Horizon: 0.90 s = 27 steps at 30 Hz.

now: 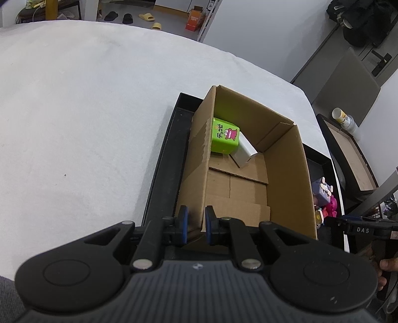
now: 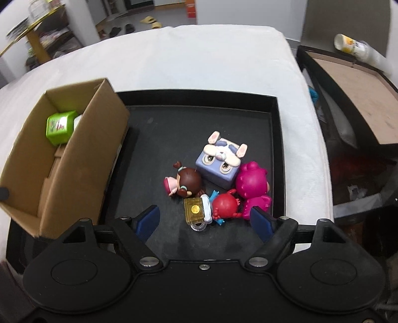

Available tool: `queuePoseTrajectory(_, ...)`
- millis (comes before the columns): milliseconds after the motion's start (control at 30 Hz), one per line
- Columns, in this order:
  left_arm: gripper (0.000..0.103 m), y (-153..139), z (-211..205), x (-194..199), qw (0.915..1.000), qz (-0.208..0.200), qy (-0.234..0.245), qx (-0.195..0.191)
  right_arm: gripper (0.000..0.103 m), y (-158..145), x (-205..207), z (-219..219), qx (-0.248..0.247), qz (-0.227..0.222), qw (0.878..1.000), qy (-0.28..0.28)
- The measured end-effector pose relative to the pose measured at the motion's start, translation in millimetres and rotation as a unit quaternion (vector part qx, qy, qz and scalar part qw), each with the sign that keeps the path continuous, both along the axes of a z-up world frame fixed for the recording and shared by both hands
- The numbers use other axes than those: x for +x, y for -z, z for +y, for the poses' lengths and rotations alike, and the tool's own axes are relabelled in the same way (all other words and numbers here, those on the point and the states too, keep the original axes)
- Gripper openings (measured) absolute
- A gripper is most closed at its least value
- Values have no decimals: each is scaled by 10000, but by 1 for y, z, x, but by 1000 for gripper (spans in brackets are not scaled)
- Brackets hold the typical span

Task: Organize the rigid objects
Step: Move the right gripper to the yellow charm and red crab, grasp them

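My left gripper [image 1: 196, 221] is shut on the near wall of an open cardboard box [image 1: 286, 159], which stands in a black tray [image 1: 164, 164]. A green cartoon box [image 1: 225, 136] and a white box [image 1: 245, 150] lie at the box's far end. My right gripper [image 2: 206, 220] is open above the tray [image 2: 276, 154], just short of a toy cluster: a lilac rabbit cube [image 2: 221, 161], a magenta figure [image 2: 252, 186], a red figure [image 2: 225, 205], a brown-haired doll [image 2: 186, 182] and a clear yellow case [image 2: 195, 211]. The cardboard box [image 2: 82, 159] is at its left.
The tray sits on a white cloth-covered table [image 1: 74, 111]. To the right stands a dark framed board [image 2: 353, 99] with a white and yellow bottle [image 2: 353, 47] behind it. Shoes and an orange box [image 1: 195, 20] lie on the floor beyond.
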<state>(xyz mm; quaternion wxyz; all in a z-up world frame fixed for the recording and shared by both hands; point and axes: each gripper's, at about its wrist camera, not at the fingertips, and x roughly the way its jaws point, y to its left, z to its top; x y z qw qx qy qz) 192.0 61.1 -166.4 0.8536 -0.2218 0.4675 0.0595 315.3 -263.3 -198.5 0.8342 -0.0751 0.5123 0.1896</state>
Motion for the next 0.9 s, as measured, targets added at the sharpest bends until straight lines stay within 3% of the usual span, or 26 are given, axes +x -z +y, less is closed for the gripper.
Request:
queuePoseTrajectory(233,13,0,-3,1,9999,24,-18,100,79,11,1,2,13,29,9993,-371)
queuePoseTrajectory(833,13,1,-3,2,10000,26,-41,73,78,32,13,17,-271,114,9978,-597)
queuePoseTrajectory(900,13,1,-2,2,10000,17,-45,55,73,33,13,19,-323,107,9974,-629)
